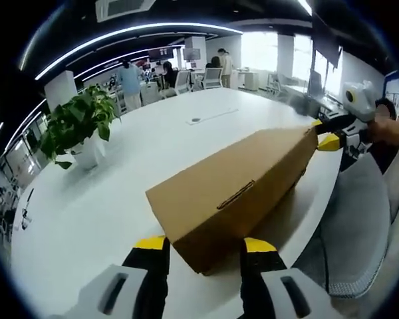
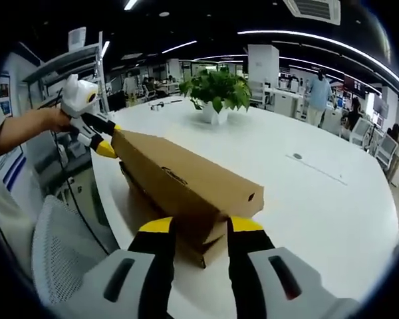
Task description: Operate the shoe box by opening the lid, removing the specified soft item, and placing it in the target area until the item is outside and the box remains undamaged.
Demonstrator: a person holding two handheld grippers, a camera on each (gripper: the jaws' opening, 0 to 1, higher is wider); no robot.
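Shoe box (image 1: 239,193): brown cardboard, lid on, lying on the white table (image 1: 106,199) near its edge. In the left gripper view its long axis runs from the near corner at 6 o'clock out toward 2 o'clock; in the right gripper view (image 2: 186,183) from 6 o'clock toward 10 o'clock.

Left tongs (image 1: 205,247): yellow-tipped, parted wide, one tip on either side of the box's near end; contact hard to make out. Seen at the far end in the right gripper view (image 2: 101,136), held by a hand (image 2: 53,119).

Right tongs (image 2: 201,227): parted wide, straddling the opposite end, lid edge between the tips; grip uncertain.

Potted plant (image 1: 80,129): on the table, at 10 o'clock of the box.

Box contents hidden. Underside of box cut off by the tips.
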